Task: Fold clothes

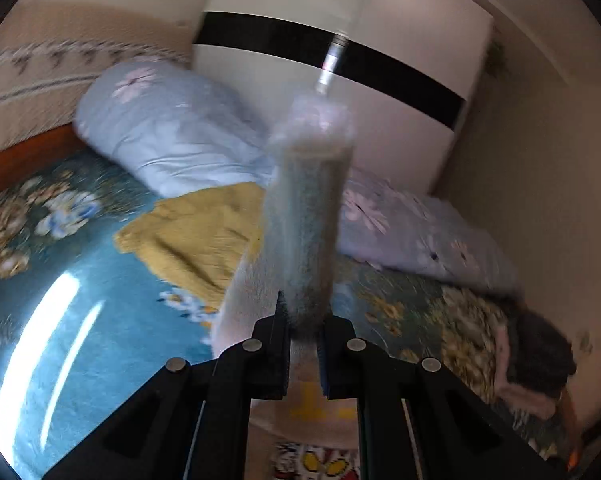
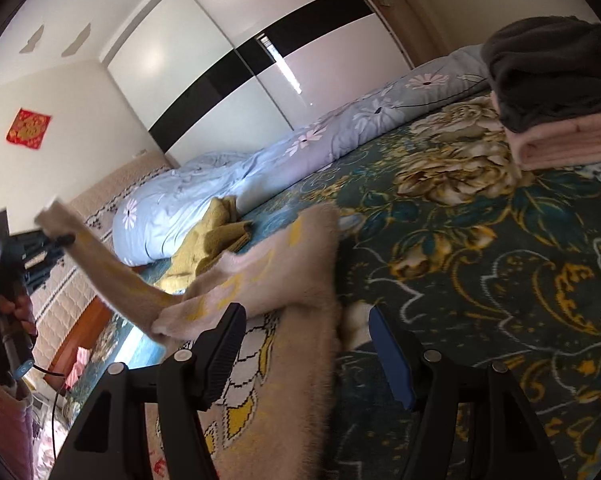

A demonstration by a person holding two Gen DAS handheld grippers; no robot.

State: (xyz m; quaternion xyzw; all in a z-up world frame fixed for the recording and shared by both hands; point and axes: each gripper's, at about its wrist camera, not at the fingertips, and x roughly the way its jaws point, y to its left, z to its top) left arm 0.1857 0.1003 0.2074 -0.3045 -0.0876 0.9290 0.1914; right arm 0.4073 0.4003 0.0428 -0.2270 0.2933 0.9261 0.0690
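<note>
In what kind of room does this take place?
Most likely a bedroom at home. The clothes lie on a bed with a floral cover, a rolled quilt lies along its far side, and a tall wardrobe with sliding doors stands behind.

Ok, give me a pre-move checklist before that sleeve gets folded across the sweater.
1. Left gripper clamped on the sleeve: ok.
2. Sleeve lifted off the bedspread: ok.
3. Right gripper open, over the sweater body: ok; holding nothing.
4. Sweater body lying flat: not ok, top part bunched.
5. Yellow garment apart from the sweater: cannot tell.
6. Folded stack out of the way: ok.
</note>
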